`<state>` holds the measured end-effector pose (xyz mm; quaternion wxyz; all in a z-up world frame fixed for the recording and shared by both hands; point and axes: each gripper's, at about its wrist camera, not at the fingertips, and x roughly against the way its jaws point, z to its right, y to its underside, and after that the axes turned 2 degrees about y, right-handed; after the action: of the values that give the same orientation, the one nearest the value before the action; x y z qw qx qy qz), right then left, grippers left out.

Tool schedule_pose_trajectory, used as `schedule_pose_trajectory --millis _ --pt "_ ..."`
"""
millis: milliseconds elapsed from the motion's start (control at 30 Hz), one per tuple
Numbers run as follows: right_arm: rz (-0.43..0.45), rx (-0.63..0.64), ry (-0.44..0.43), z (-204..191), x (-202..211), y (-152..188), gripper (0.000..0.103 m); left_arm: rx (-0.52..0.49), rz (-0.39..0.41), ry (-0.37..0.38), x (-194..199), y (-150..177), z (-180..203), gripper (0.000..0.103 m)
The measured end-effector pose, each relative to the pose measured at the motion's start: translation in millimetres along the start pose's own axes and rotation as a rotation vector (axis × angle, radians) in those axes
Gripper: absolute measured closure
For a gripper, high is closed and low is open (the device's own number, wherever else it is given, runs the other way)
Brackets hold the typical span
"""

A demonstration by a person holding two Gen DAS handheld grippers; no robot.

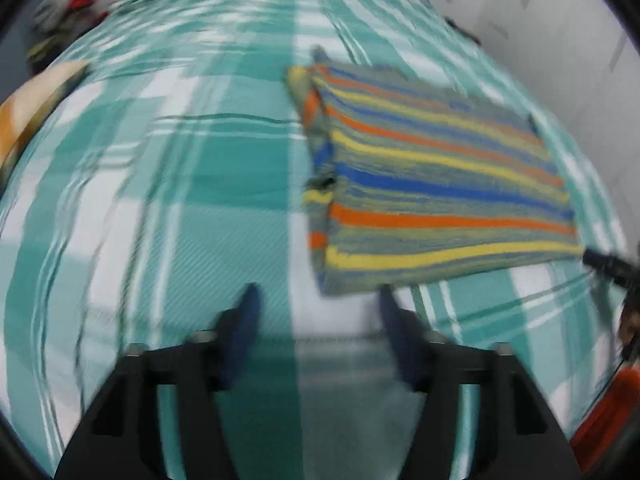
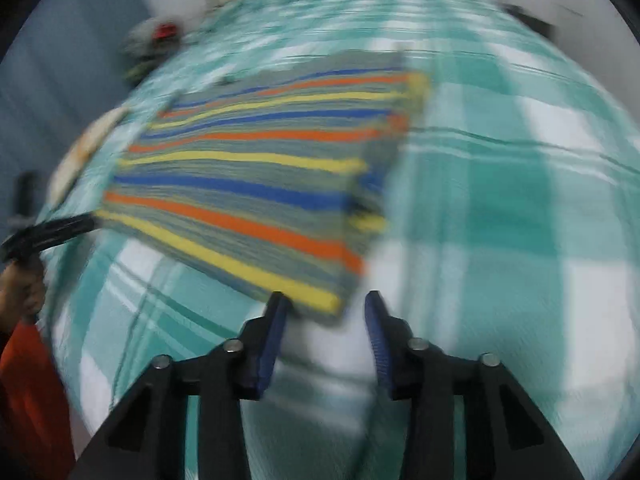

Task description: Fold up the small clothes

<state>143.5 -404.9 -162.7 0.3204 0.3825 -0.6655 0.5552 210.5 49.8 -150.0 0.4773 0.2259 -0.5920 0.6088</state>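
Centrally: folded striped garment [image 1: 440, 184] flat on plaid bed [image 1: 180, 200]; left hand-held gripper [image 1: 316, 292] and right hand-held gripper [image 2: 326, 300] near garment's edge, jaws apart, empty.

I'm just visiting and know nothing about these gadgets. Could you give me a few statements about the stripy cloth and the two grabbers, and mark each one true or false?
1. The striped garment lies folded on a green and white checked sheet. True.
2. The left gripper is clamped on the garment. False: its jaws stand apart over bare sheet, with nothing between them.
3. The right gripper is open, its fingers beside the garment's near corner. True.
4. The garment is plain white. False: it carries blue, orange and yellow stripes.
5. The garment hangs in the air between both grippers. False: it rests flat on the sheet.
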Motion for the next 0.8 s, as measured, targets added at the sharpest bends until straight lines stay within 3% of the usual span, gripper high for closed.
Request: schedule_pose_trajectory --millis 33,67,233,333,433,800 --pt "0.033 -0.015 0.002 0 12 8 0.061 0.026 0.032 -0.025 12 7 -3 0.011" --pt "0.054 -0.022 0.002 -2 19 14 0.061 0.043 0.059 -0.058 20 15 -4 0.008" --pt "0.124 -0.092 0.054 -16 41 58 0.05 0.064 0.058 -0.218 19 50 -7 0.008" --pt "0.159 -0.11 0.128 -25 32 72 0.046 0.07 0.043 -0.264 6 65 -9 0.006" --pt "0.174 -0.099 0.161 -31 23 82 0.036 0.037 0.047 -0.29 2 82 -6 0.002" --pt "0.217 -0.047 0.213 -39 14 96 0.033 0.022 0.059 -0.287 -1 93 -6 0.001"
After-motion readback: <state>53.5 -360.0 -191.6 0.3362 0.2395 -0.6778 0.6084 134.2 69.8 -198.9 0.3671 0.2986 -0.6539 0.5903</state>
